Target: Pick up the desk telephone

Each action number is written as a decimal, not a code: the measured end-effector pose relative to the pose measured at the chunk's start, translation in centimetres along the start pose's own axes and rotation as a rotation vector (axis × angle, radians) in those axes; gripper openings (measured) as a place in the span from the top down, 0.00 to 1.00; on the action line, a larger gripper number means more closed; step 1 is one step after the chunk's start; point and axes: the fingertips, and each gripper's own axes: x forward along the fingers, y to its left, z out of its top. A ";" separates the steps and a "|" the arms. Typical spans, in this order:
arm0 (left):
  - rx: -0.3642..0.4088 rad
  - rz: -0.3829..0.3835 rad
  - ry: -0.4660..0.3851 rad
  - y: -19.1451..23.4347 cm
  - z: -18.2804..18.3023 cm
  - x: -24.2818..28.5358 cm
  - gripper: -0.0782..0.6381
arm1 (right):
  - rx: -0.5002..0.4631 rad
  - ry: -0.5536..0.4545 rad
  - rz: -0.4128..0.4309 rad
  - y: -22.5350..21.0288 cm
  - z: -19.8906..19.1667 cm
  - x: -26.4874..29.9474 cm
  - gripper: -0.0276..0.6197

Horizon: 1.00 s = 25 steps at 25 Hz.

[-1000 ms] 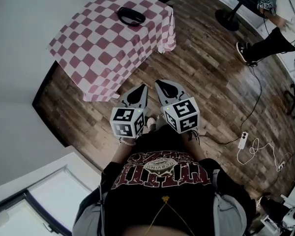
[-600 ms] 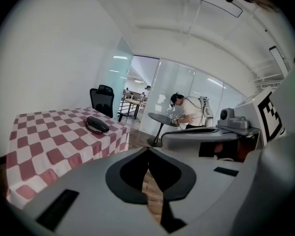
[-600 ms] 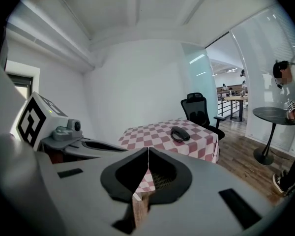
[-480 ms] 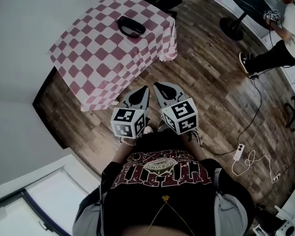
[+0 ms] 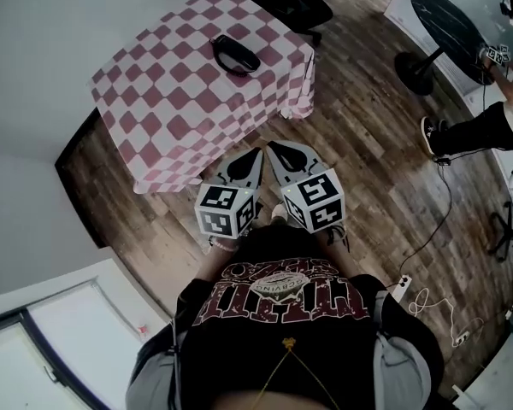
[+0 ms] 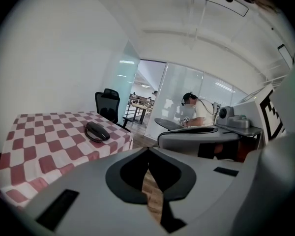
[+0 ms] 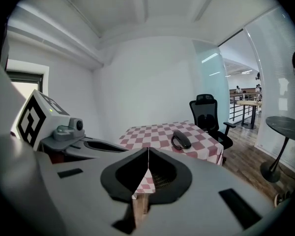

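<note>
Head view: the checkered table [image 5: 171, 109] carries the desk telephone [image 5: 235, 55] near its far edge. The left gripper [image 5: 253, 154] and right gripper [image 5: 274, 148], both closed and empty, are well apart from it. If the jaws arrive closed, they would probably push the phone away.

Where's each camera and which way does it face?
Head view: on the person's head, looking steeply down at checkered table; shows torso, left tool, right tool.
Left gripper view: on left tool, facing along its shut jaws toward the table.
Right gripper view: same from right tool, jaws shut.
All share the desk telephone.
</note>
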 end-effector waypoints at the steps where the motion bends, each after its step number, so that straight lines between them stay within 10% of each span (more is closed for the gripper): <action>1: 0.000 0.008 -0.003 0.0 0.1 0.2 0.88 | -0.005 0.001 0.007 -0.2 0.0 0.0 0.93; 14: -0.028 0.110 -0.002 1.6 -0.6 0.2 0.88 | -0.015 0.005 0.054 -1.1 0.1 1.0 0.93; 25: -0.017 0.051 -0.010 4.9 1.8 2.6 0.88 | 0.004 0.010 0.013 -2.5 1.7 4.6 0.93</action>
